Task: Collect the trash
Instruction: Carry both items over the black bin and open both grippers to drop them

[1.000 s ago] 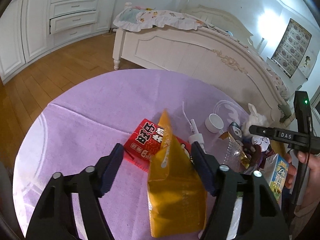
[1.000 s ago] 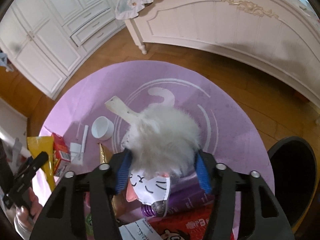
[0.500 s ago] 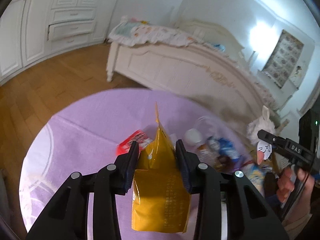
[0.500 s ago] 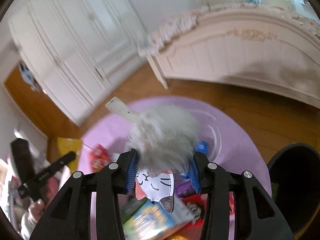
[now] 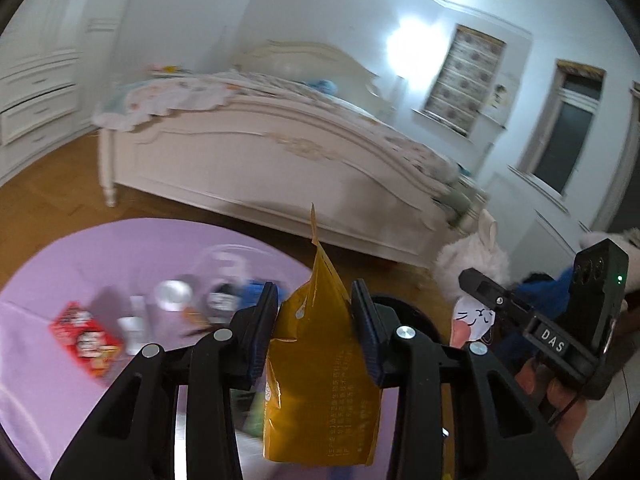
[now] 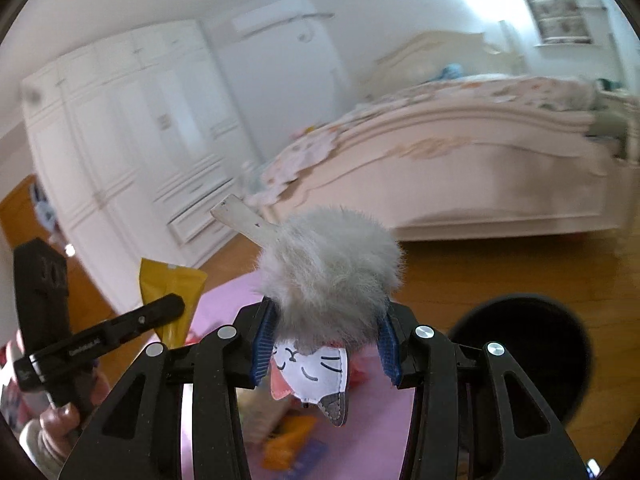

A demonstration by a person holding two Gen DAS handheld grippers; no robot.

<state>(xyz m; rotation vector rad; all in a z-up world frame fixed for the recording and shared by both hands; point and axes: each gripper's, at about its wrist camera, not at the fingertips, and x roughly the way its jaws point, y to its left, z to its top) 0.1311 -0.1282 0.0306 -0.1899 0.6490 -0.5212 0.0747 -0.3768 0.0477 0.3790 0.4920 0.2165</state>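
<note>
My left gripper is shut on a yellow snack bag, which hangs in the air above the purple round rug. A white fluffy toy with a cat-face tag is clamped in my right gripper, lifted off the rug. The black round bin stands on the wood floor to the right of the fluffy toy. In the left wrist view the bin's rim shows just behind the bag. Each wrist view also shows the other gripper with its load: the fluffy toy and the yellow bag.
On the rug lie a red snack box, a white pump bottle, a white cap and several blurred wrappers. A white bed stands behind the rug, white wardrobes to the left. A hand grips the right tool.
Both grippers closed on their items and rose off the rug: the left with the yellow bag, the right with the fluffy toy. Both views swung up and to the right, toward the bin.
</note>
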